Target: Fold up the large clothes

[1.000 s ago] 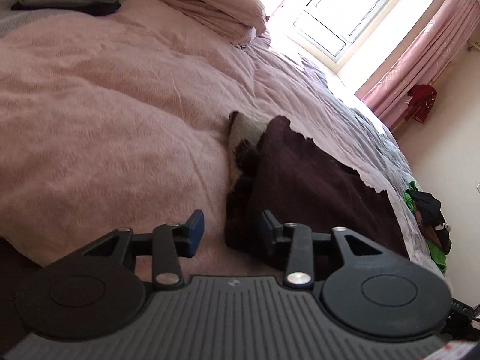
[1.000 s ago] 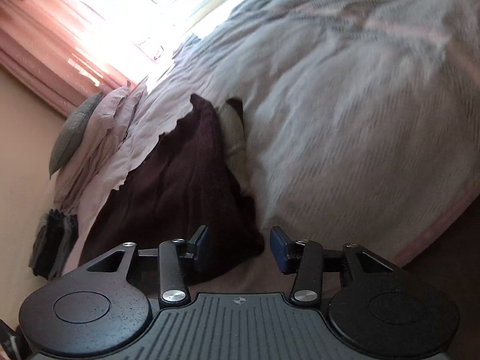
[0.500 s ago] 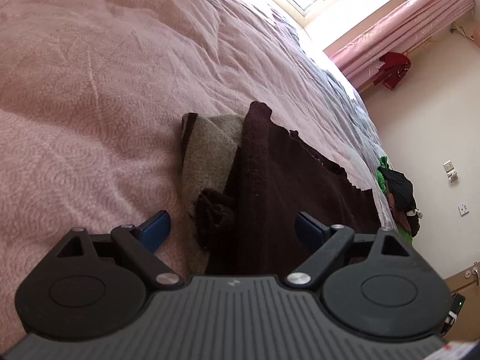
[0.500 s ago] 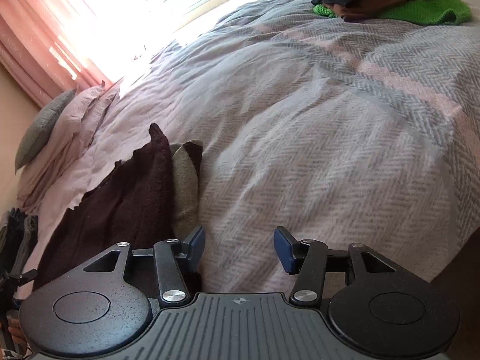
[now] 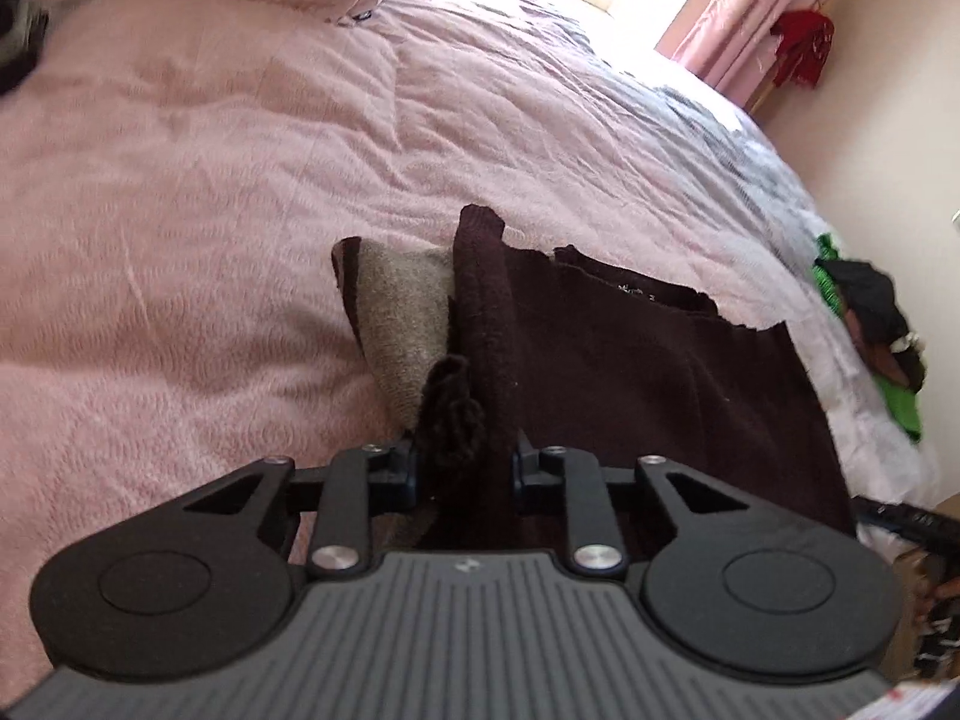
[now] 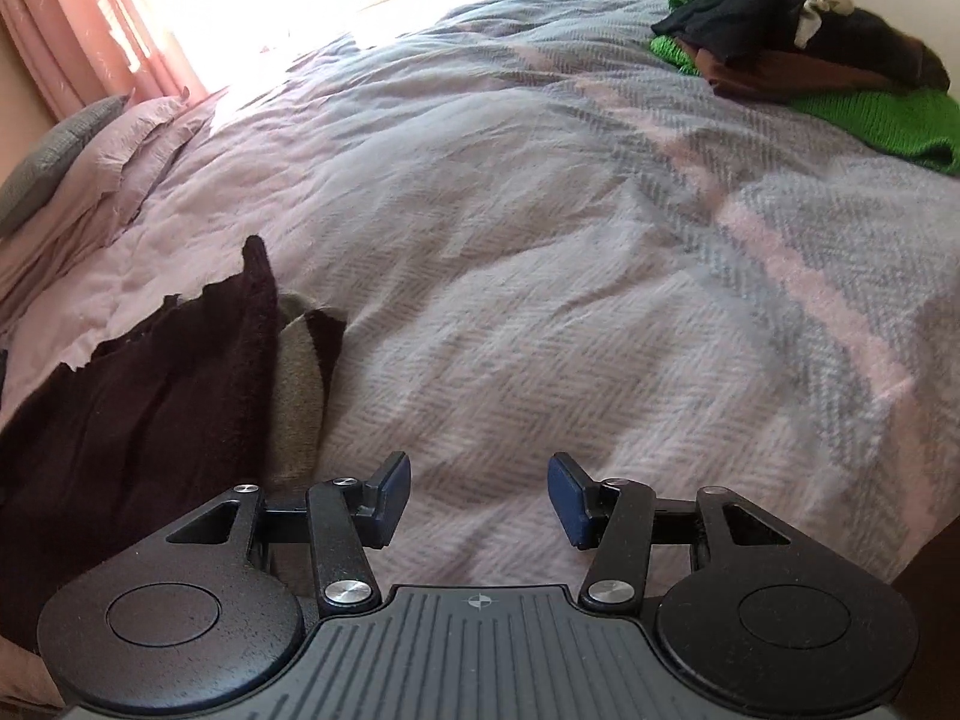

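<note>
A dark maroon knit garment (image 5: 630,372) lies folded on the pink bedspread (image 5: 210,228), with a grey-brown panel (image 5: 402,312) showing along its left edge. My left gripper (image 5: 465,471) sits at the garment's near corner. Its jaws are closing, and a bunched fold of the maroon knit fills the gap between them and touches both. In the right wrist view the same garment (image 6: 138,408) lies at the lower left, its grey-brown panel (image 6: 297,372) beside it. My right gripper (image 6: 480,498) stands open over bare bedspread just right of the garment, holding nothing.
A pile of green, black and brown clothes (image 6: 810,60) sits at the far corner of the bed. Pillows (image 6: 90,180) lie by the bright window, and pink curtains (image 5: 720,18) hang beside it. The bed's edge drops off at the lower right (image 6: 918,546).
My left gripper opened wide, moved onto the garment's near corner, then narrowed around the bunched maroon fold. My right gripper swung right, off the garment, and now hovers over bare bedspread.
</note>
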`<state>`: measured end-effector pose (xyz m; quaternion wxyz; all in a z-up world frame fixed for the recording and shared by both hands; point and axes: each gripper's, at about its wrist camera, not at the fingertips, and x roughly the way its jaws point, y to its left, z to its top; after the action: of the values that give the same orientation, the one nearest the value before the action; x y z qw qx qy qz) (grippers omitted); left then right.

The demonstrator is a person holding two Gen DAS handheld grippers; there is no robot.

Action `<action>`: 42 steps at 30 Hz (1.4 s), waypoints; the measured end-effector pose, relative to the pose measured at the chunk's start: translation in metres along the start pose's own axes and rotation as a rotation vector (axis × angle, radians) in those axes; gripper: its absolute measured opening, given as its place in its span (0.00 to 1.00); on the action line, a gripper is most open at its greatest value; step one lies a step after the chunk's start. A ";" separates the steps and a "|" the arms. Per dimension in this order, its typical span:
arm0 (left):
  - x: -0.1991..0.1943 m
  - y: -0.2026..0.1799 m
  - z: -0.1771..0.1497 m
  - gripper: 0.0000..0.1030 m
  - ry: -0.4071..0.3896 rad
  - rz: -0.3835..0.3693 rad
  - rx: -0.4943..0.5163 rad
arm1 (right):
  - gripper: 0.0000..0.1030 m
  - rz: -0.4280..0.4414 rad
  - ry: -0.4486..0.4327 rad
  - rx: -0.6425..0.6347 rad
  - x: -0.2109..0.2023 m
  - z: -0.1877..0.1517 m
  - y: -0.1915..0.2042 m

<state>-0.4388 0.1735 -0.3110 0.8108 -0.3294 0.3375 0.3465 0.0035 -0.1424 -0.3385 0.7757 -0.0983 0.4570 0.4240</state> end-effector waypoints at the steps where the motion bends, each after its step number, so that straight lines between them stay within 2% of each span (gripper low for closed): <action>1: -0.006 -0.017 0.004 0.20 -0.009 0.036 0.048 | 0.47 -0.020 -0.013 -0.013 -0.004 0.003 -0.004; 5: -0.026 -0.086 0.016 0.19 -0.043 0.036 0.167 | 0.47 -0.051 -0.065 -0.021 -0.021 0.011 -0.028; 9: -0.029 -0.173 0.009 0.19 -0.085 0.000 0.308 | 0.47 -0.053 -0.105 0.023 -0.038 0.014 -0.057; 12: -0.005 -0.231 -0.014 0.19 -0.079 -0.005 0.400 | 0.47 -0.054 -0.119 0.054 -0.047 0.012 -0.074; 14: 0.023 -0.266 -0.040 0.20 -0.054 0.010 0.470 | 0.47 -0.057 -0.118 0.077 -0.051 0.008 -0.084; 18: 0.083 -0.300 -0.090 0.27 0.006 0.116 0.556 | 0.47 -0.067 -0.101 0.121 -0.053 -0.002 -0.100; 20: 0.090 -0.300 -0.106 0.31 -0.035 0.148 0.581 | 0.47 -0.062 -0.093 0.133 -0.054 -0.008 -0.105; 21: 0.085 -0.300 -0.108 0.38 -0.051 0.142 0.585 | 0.47 -0.055 -0.091 0.135 -0.055 -0.011 -0.105; 22: 0.077 -0.297 -0.105 0.44 -0.046 0.107 0.564 | 0.47 -0.045 -0.092 0.138 -0.055 -0.013 -0.105; 23: 0.068 -0.293 -0.098 0.54 -0.017 0.050 0.524 | 0.47 -0.032 -0.094 0.144 -0.055 -0.014 -0.105; 25: 0.040 -0.278 -0.081 0.56 0.020 -0.097 0.417 | 0.47 0.005 -0.107 0.169 -0.054 -0.015 -0.099; 28: -0.004 -0.246 -0.060 0.56 -0.015 -0.211 0.297 | 0.47 0.130 -0.151 0.169 -0.059 -0.011 -0.077; 30: -0.024 -0.220 -0.050 0.56 -0.070 -0.195 0.233 | 0.47 0.253 -0.167 0.163 -0.062 -0.007 -0.057; 32: -0.031 -0.187 -0.043 0.56 -0.110 -0.126 0.174 | 0.47 0.392 -0.148 0.187 -0.060 -0.004 -0.039; 34: -0.028 -0.153 -0.039 0.53 -0.099 -0.045 0.090 | 0.47 0.553 -0.067 0.239 -0.046 -0.002 -0.020; 36: -0.025 -0.124 -0.039 0.53 -0.089 -0.043 0.015 | 0.47 0.651 0.036 0.292 -0.027 -0.001 -0.002; 39: -0.022 -0.091 -0.045 0.53 -0.068 -0.104 -0.084 | 0.47 0.696 0.180 0.334 0.003 -0.001 0.021; 42: -0.014 -0.084 -0.052 0.53 -0.044 -0.133 -0.087 | 0.47 0.640 0.235 0.359 0.027 0.000 0.034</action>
<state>-0.3973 0.0831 -0.3040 0.8242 -0.3784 0.2818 0.3133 -0.0161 -0.1059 -0.3525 0.5511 0.1389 0.6176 0.5437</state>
